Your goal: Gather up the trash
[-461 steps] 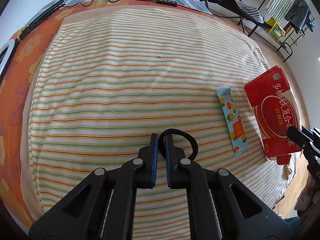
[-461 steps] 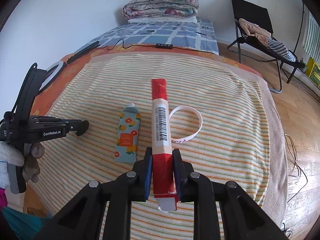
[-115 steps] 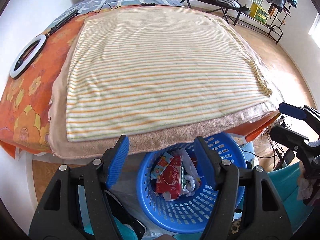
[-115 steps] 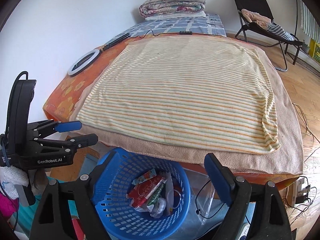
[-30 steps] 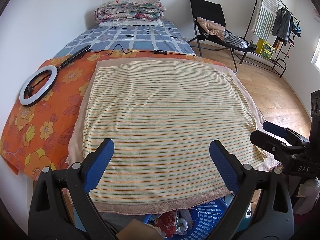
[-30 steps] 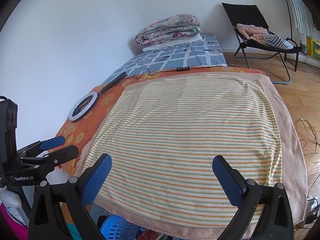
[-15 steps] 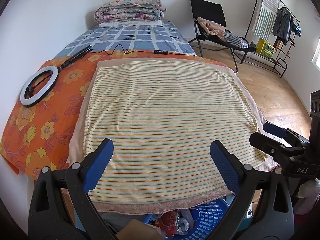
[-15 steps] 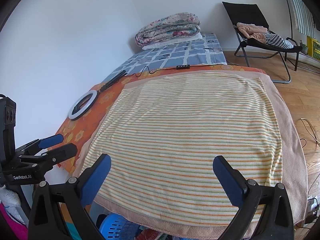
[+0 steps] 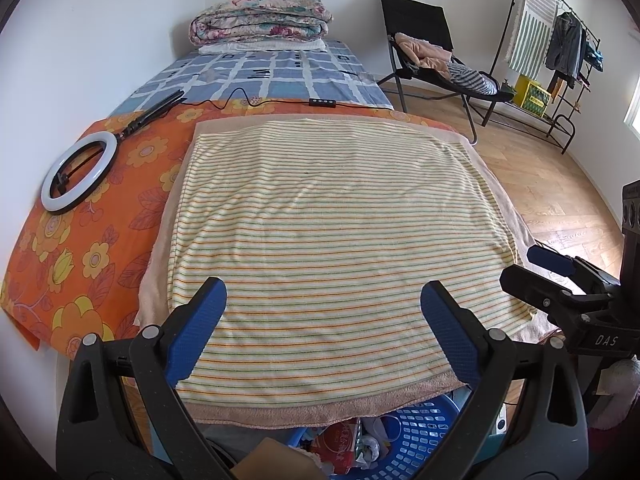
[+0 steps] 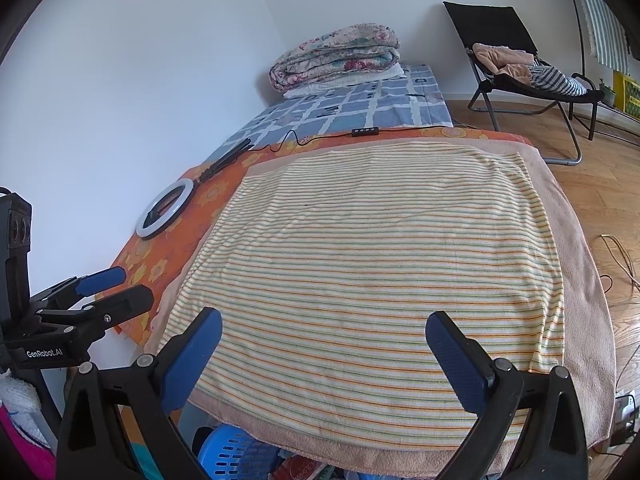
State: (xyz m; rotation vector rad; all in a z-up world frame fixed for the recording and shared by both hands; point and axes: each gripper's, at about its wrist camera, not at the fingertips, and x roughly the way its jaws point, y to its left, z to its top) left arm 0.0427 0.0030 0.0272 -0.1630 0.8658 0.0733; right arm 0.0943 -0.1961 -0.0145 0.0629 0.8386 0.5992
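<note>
In the left wrist view, the left claw (image 9: 322, 322) stands wide open with nothing between its blue pads (image 9: 196, 330). It hangs over the near edge of the bed (image 9: 80, 216), above the striped towel (image 9: 328, 232) that covers most of the near half. Below this edge, on the floor, the blue basket (image 9: 416, 436) is partly visible. The trash (image 9: 344, 442) lies inside it: a red package and some crumpled white pieces. The right claw (image 9: 536, 270) comes in from the right side, beyond the right edge of the bed. A ring light (image 9: 78, 176) lies on the orange flowered sheet near the left edge of the bed, and a folded quilt (image 9: 260, 16) sits at the far end.

In the right wrist view, the right claw (image 10: 324, 340) is also wide open and empty, over the same near edge of the striped towel (image 10: 380, 264). The blue basket (image 10: 232, 456) shows only a part of its rim under the towel border, with a bit of red trash (image 10: 298, 468) beside it. The left claw (image 10: 114, 290) is at the left, its two fingers apart and holding nothing. A black folding chair (image 10: 520, 48) with clothes stands on the wooden floor at the far right.
</note>
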